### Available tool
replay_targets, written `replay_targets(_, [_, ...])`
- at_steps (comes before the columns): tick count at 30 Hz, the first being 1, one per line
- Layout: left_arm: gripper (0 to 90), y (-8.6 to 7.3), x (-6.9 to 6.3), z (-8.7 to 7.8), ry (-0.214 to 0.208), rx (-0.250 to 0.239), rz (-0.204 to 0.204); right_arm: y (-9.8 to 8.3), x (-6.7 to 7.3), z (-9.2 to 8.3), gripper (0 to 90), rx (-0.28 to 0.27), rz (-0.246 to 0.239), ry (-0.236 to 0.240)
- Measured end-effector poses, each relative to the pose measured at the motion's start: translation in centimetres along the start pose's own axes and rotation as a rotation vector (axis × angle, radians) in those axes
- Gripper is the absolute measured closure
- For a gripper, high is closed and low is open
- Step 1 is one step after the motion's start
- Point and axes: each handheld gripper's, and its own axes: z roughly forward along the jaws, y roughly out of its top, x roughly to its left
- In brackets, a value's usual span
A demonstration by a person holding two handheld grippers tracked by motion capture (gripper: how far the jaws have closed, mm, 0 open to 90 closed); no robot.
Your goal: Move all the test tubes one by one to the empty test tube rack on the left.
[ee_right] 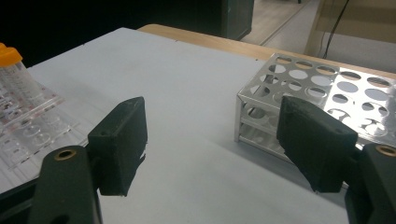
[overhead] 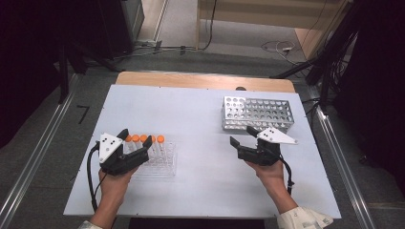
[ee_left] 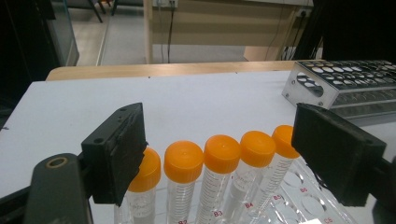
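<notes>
High view: five clear tubes with orange caps stand upright in a row along the far edge of a clear plastic rack, on the left part of a white counter. Left gripper view looks along that row, the orange caps side by side and marked scales visible on the tube walls. The left gripper hangs just over the near side of the row, its jaws spread wide with the caps showing between them; its pads press on nothing, so it is released. A hand holds it from below.

Across the counter, well apart from the tubes, a metal rack with round holes stands near the far right edge. The right gripper sits just in front of it, jaws also spread and empty, with bare counter between them and the metal rack's near corner just beyond them.
</notes>
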Motion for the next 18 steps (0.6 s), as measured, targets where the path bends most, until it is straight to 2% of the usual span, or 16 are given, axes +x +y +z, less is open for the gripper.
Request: replay_targets(18, [17.9, -0.1, 0.9, -0.8, 0.02, -0.004, -0.015, -1.1, -3.1, -3.0, 23.4, -0.015, 0.042, -0.092])
